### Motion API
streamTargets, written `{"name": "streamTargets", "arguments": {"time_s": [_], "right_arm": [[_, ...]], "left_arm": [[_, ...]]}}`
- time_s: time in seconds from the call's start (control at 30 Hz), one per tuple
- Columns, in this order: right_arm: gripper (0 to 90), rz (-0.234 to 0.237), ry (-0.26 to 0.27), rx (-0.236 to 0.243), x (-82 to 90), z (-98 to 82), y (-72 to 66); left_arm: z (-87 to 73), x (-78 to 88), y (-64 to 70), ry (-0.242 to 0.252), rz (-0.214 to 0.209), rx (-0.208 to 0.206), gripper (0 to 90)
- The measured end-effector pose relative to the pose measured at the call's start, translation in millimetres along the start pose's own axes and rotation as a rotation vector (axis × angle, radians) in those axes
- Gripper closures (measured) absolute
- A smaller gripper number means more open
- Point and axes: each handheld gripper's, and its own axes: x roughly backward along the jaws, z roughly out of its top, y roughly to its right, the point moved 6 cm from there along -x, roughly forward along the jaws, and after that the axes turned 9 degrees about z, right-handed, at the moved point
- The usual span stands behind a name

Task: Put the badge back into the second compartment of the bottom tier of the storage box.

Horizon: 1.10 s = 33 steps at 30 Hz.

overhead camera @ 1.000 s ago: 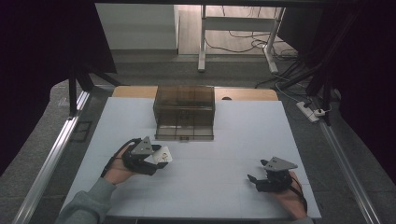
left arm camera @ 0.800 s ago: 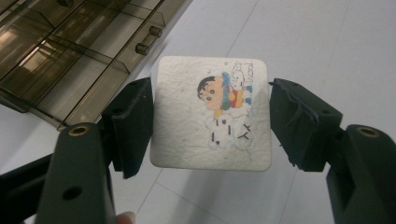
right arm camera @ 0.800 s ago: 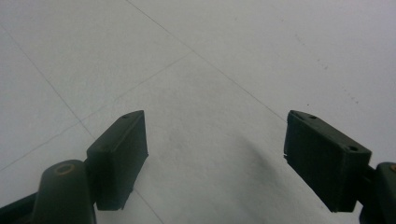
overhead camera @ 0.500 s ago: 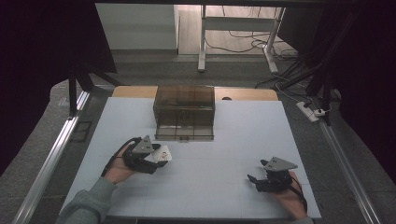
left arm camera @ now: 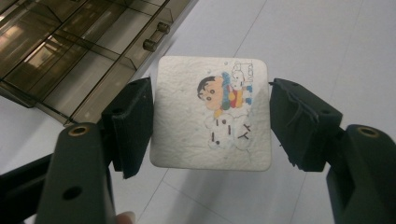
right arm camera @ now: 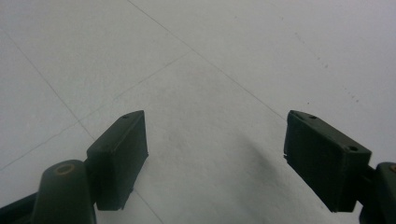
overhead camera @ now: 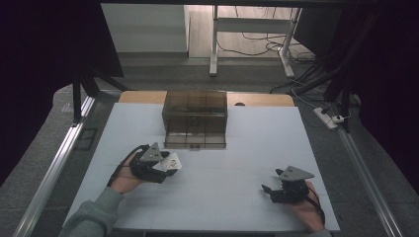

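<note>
here the left tongs (left arm camera: 210,126) are clamped on a white square coaster (left arm camera: 212,119), their two black jaws pressing its opposite edges, so it is held flat between them above the white surface (overhead camera: 237,148). the coaster bears a small cartoon print of a dark-haired child with some lettering beside it. in the high view the left tongs (overhead camera: 165,163) sit just in front of a smoky brown see-through drawer box (overhead camera: 195,118), which stands at the far middle of the surface. the box has small round knobs (left arm camera: 156,36) on its front and thin dividers inside; through the tinted walls its compartments look bare, though the far ones are too dim to tell. the right tongs (right arm camera: 215,154) hold nothing, jaws standing wide apart over bare surface. in the high view the right tongs (overhead camera: 274,190) rest near the front right, well apart from the box and the coaster.
</note>
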Motion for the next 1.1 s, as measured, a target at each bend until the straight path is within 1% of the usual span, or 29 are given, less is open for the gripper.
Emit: {"name": "streamTargets", "arguments": {"time_s": [0.47,0.87,1.1], "right_arm": [[21.9,-0.027,-0.01,0.001,-0.4,-0.8,1.0],[22.2,-0.041,-0.018,0.003,-1.2,-1.4,1.1],[22.2,-0.042,-0.019,0.003,-1.4,-1.5,0.8]], "left_arm": [[-1.5,-0.9,-2.7,-0.005,0.013,0.006,32.3],[-2.0,-3.1,-0.7,-0.019,0.023,-0.007,32.4],[-1.7,-3.1,-0.7,-0.016,0.024,-0.006,32.3]]}}
